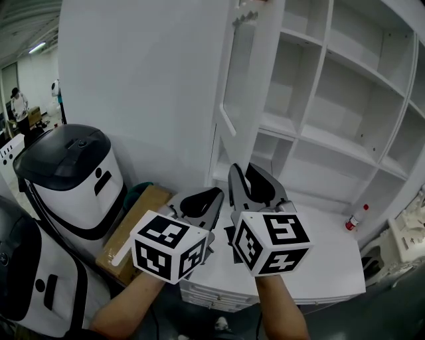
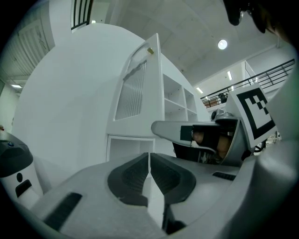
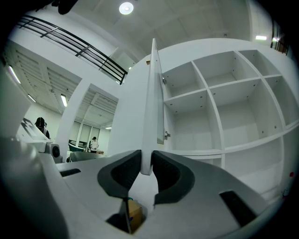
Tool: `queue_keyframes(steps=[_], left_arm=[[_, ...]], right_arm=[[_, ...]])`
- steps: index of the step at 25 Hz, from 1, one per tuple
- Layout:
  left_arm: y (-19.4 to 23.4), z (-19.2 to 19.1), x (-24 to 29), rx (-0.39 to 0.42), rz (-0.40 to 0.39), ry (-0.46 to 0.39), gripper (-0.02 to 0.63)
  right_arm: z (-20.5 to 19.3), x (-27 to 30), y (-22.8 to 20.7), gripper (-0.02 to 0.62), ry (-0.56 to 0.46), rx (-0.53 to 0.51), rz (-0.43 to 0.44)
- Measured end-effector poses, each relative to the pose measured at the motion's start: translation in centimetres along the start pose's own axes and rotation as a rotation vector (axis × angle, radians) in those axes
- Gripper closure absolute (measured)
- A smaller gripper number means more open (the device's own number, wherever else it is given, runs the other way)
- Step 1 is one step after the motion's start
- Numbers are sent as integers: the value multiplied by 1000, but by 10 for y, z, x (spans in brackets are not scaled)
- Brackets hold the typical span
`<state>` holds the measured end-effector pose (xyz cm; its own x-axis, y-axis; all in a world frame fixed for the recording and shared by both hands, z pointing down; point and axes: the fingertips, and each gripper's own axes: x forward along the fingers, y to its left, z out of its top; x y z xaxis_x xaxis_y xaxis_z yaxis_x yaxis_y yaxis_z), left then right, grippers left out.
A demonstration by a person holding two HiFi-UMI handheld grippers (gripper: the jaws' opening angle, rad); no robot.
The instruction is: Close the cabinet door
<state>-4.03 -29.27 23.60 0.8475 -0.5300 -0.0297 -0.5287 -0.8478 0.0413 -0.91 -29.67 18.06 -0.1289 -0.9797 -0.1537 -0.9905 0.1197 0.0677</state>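
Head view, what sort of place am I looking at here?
Probably a workshop or test hall, not a home: a bare white shelving cabinet with its door open, bulky white-and-black machines beside it, and a railed upper walkway under ceiling lights.

Two hand-held grippers [image 1: 216,194] [image 1: 249,172], one cabinet door [image 1: 265,73], one bottle [image 1: 356,217]

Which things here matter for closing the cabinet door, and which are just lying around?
For the job:
cabinet door
right tongs, clamped on its lower edge

Lying about:
red-capped bottle
cardboard box
black-and-white machine
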Motion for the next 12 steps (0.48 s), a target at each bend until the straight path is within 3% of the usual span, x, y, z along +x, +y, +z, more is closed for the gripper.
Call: queue_keyframes(steps=[12], left_arm=[[-26, 8, 54, 22, -30, -8, 594]], right_arm=[[-2, -9, -62, 522, 11, 4, -3]])
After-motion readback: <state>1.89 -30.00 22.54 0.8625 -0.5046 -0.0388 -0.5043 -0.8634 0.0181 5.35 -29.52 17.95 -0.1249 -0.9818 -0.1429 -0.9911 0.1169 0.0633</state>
